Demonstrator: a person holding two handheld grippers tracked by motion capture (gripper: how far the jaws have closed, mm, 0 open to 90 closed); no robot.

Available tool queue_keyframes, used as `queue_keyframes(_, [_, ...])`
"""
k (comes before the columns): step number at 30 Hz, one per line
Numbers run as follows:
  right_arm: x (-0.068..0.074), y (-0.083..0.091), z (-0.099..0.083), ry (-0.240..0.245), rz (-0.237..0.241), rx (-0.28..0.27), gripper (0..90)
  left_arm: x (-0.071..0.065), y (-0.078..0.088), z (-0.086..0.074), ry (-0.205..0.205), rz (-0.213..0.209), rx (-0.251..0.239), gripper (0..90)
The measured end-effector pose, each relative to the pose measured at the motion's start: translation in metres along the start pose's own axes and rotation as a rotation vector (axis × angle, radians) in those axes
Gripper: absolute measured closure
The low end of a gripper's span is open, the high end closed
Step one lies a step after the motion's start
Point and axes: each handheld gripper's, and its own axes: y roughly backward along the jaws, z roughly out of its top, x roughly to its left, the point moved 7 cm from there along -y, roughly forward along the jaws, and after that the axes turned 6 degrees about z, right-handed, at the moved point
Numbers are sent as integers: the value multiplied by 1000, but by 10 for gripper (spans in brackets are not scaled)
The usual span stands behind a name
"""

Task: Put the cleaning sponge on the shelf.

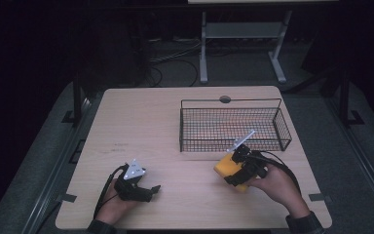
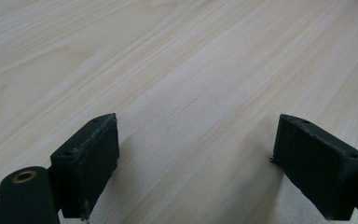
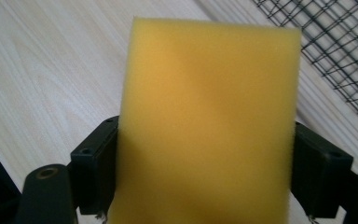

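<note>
High view showed the right claw (image 1: 234, 161) pinching the yellow sponge (image 1: 226, 168) just off the desk (image 1: 141, 122), the wire basket (image 1: 233, 127) lying just beyond it, while the left claw (image 1: 148, 190) sat spread, farther off.

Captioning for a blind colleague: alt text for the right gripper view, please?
A yellow sponge stands clamped between the right claw's two black jaws, above a pale wooden table. A black wire basket sits at upper right.

The table (image 1: 175, 126) is evenly lit while the room around is very dark, and the near yellow sponge (image 3: 205, 126) looks softly blurred.
</note>
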Motion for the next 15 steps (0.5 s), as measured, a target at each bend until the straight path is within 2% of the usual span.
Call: queue_keyframes(15, [-24,29,-4,-52,-46,-51,211,0,0,0,3,1,0,136])
